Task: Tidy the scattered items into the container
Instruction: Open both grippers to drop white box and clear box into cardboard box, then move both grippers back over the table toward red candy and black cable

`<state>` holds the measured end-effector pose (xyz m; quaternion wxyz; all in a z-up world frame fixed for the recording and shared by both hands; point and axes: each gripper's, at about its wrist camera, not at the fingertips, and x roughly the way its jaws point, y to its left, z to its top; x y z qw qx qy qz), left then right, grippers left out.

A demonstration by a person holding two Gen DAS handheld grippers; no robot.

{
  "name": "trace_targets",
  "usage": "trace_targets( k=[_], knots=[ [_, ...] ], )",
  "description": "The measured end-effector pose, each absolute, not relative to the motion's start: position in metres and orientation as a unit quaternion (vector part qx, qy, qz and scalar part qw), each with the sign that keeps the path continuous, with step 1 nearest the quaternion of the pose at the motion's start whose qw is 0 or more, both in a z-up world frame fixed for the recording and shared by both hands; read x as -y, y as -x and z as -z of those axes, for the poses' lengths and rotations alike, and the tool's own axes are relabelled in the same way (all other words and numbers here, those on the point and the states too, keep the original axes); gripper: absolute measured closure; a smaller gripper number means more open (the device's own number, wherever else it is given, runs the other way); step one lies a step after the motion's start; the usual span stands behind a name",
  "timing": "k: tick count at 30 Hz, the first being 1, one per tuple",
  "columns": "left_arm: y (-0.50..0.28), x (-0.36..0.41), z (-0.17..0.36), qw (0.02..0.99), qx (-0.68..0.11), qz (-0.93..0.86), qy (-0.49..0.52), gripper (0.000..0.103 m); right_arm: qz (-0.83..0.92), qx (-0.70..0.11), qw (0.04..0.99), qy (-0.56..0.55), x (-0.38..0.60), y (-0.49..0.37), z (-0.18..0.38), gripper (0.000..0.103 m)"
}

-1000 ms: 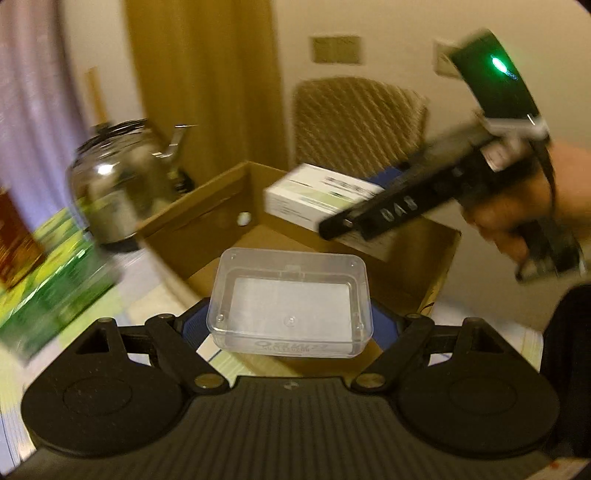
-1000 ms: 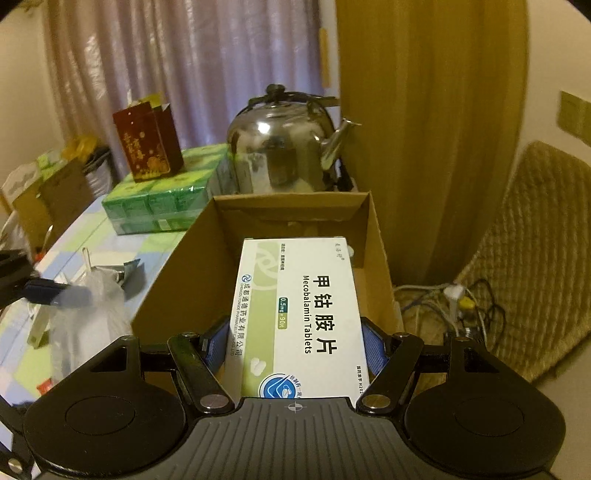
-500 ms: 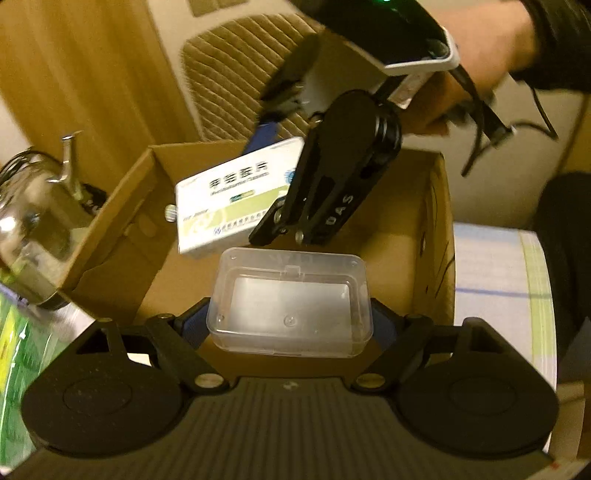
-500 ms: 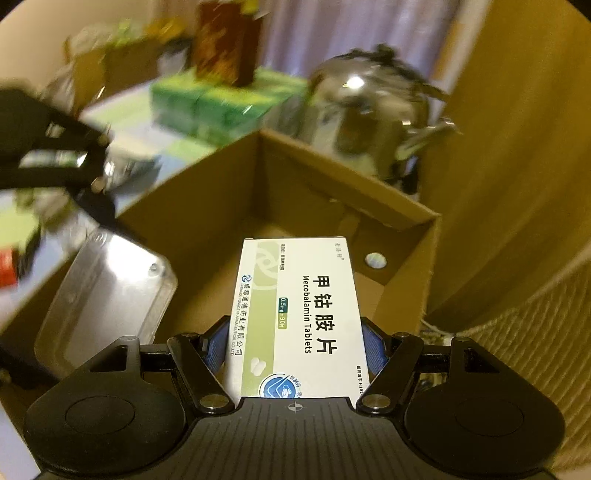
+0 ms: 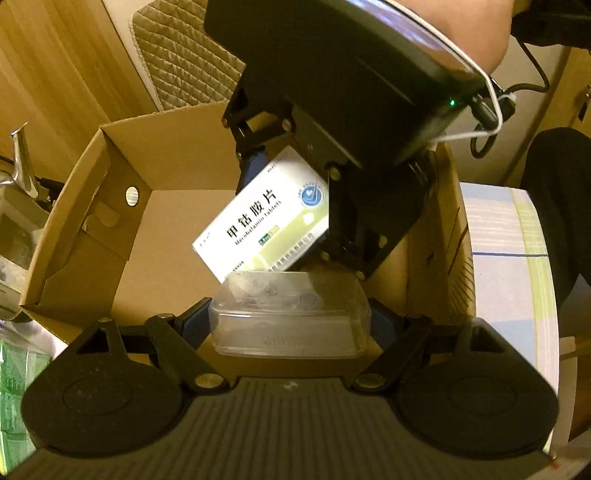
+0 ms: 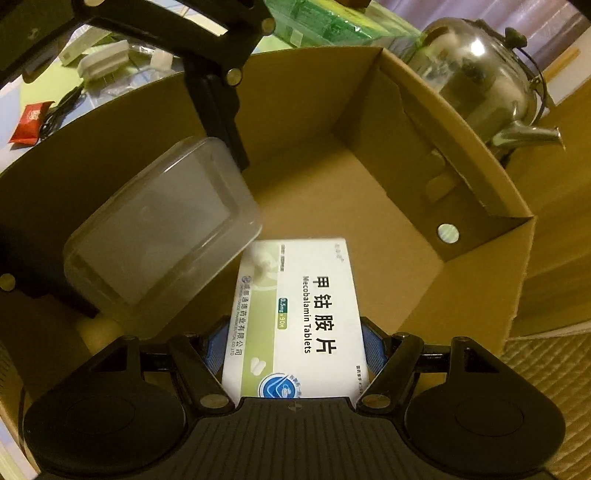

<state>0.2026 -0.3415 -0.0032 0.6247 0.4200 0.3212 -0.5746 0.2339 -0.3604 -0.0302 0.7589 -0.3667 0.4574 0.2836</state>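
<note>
My left gripper is shut on a clear plastic case, held low inside the open cardboard box. My right gripper is shut on a white medicine box labelled Mecobalamin Tablets, tilted down over the cardboard box floor. In the left wrist view the medicine box hangs just beyond the case, under the black body of the right gripper. In the right wrist view the clear case sits left of the medicine box, almost touching its far corner. A hand holds the right gripper at the top right.
A steel kettle stands just outside the box's far wall. Green packets, a red sachet and small white items lie on the table. A woven chair stands behind the box. Striped tablecloth lies to its right.
Both grippers have moved over the cardboard box and tipped down into it. The medicine box and the clear case have come close together inside the box.
</note>
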Motion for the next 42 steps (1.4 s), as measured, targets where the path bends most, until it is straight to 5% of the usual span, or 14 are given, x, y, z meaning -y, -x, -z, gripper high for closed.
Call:
trace_targets(
  k=[7, 21, 31, 42],
  knots=[
    [-0.202, 0.339, 0.001, 0.626, -0.329, 0.571, -0.417, 0.019, -0.266, -0.452, 0.781, 0.339, 0.367, -0.233, 0.020, 0.024],
    [-0.178, 0.296, -0.056, 0.686, -0.298, 0.551, -0.370, 0.020, -0.220, -0.397, 0.857, 0.242, 0.374, -0.191, -0.048, 0.023],
    [-0.148, 0.200, -0.079, 0.771, -0.321, 0.471, -0.284, 0.019, -0.232, -0.323, 0.911, 0.107, 0.331, -0.127, -0.102, 0.015],
    [-0.124, 0.062, -0.040, 0.834, -0.389, 0.324, -0.220, 0.010, -0.279, -0.305, 0.908, 0.074, 0.252, -0.055, -0.092, 0.011]
  ],
)
